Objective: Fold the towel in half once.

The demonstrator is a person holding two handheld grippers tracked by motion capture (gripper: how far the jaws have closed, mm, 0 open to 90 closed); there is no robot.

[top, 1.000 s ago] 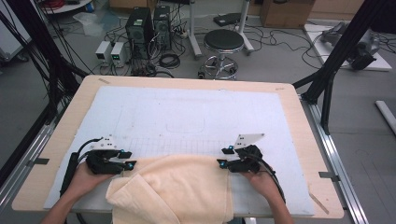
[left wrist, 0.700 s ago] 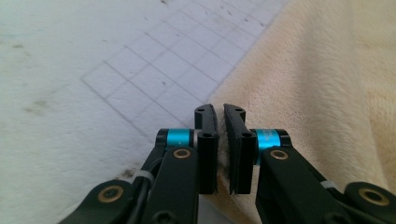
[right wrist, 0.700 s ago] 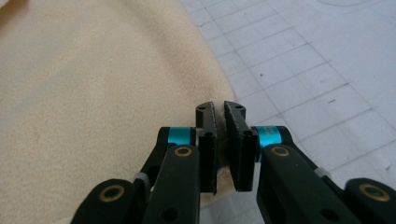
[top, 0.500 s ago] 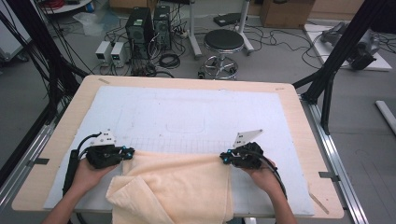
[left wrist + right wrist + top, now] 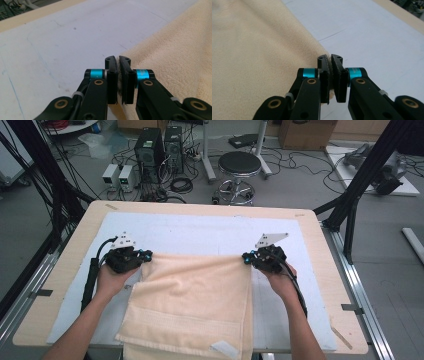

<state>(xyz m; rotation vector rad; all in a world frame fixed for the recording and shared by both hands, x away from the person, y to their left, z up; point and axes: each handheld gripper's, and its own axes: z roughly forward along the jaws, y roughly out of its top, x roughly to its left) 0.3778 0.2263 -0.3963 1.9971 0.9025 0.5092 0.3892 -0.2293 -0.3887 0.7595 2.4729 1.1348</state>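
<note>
A beige towel (image 5: 195, 305) is stretched flat over the white mat (image 5: 200, 232), its near end hanging past the table's front edge. My left gripper (image 5: 146, 256) is shut on the towel's far left corner, and in the left gripper view the towel (image 5: 175, 50) lies to the right while the left gripper (image 5: 118, 60) pinches its edge between the jaws. My right gripper (image 5: 246, 258) is shut on the far right corner; in the right gripper view the towel (image 5: 257, 50) spreads to the left of the right gripper (image 5: 330, 58). Both pairs of jaws have just been closing onto the cloth.
The wooden table's edge (image 5: 65, 255) frames the mat. Beyond the table stand a round stool (image 5: 239, 165), computer towers (image 5: 150, 150) and cables on the floor. Black frame legs (image 5: 360, 185) rise at the right. A white tag (image 5: 224, 350) sits on the towel's near edge.
Both grippers have closed on the towel's far corners and moved away from the person and slightly up, pulling the bunched towel out flat across the mat.
</note>
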